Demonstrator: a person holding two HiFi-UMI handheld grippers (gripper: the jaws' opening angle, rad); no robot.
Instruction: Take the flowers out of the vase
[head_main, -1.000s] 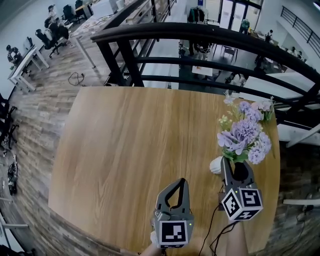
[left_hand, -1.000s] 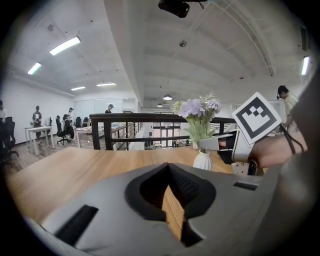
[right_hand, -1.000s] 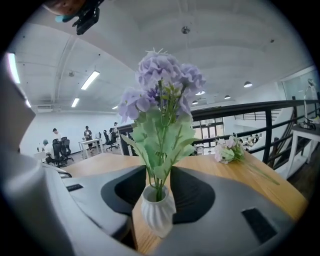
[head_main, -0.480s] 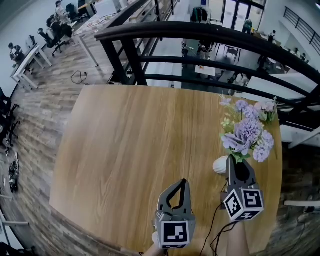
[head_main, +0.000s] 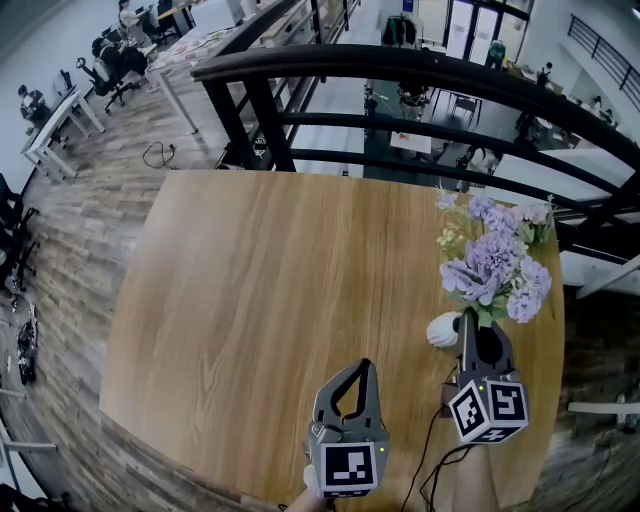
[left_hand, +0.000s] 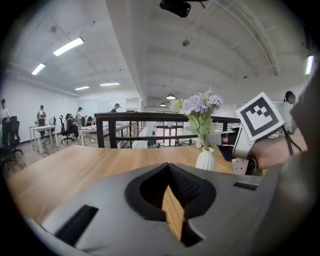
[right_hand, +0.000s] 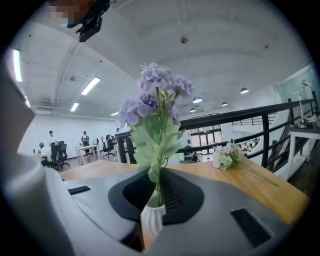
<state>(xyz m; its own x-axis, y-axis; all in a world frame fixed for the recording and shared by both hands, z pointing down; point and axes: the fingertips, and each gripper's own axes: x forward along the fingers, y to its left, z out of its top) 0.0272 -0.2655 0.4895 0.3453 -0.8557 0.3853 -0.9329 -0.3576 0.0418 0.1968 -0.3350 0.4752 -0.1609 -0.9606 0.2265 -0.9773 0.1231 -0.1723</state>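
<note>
A bunch of purple flowers stands in a small white vase at the right side of the wooden table. My right gripper is level with the vase's mouth. Its jaws are closing and stand narrow on the green stems just above the rim. My left gripper hovers near the table's front edge, shut with nothing in it. Its view shows the flowers, the vase and the right gripper off to the right.
A loose pale pink sprig lies on the table beyond the vase, near the right edge. A black railing runs along the far side. Thin cables hang by the front edge.
The right gripper's jaws went from wide open to narrow around the stems. The bunch shifted slightly. The left gripper stayed where it was.
</note>
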